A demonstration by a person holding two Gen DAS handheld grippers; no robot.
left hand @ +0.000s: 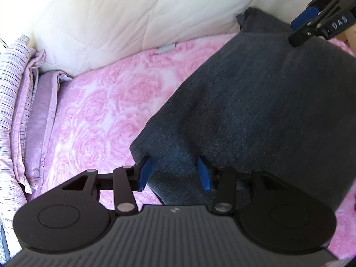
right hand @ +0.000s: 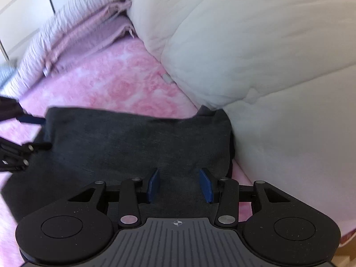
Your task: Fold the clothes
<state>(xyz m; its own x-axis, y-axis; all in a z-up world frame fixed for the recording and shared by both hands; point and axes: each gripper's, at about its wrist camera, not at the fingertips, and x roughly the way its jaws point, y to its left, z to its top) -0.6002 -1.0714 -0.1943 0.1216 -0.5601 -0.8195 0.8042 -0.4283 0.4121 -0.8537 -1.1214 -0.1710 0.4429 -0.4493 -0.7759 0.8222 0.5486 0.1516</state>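
Observation:
A dark blue-grey garment [left hand: 255, 102] lies folded flat on a pink rose-patterned blanket [left hand: 98, 111]. My left gripper [left hand: 175, 171] is open just above the garment's near left corner, its blue pads on either side of the cloth edge. My right gripper [right hand: 180, 184] is open over the garment [right hand: 138, 146] near its right end, holding nothing. The right gripper also shows in the left wrist view [left hand: 311, 20] above the garment's far corner. The left gripper shows at the left edge of the right wrist view [right hand: 33, 131].
A white quilted duvet [left hand: 138, 11] is bunched along the far side, also in the right wrist view [right hand: 255, 51]. A stack of folded pink and striped linens [left hand: 20, 115] lies at the left. A small grey object [left hand: 165, 48] lies at the duvet's edge.

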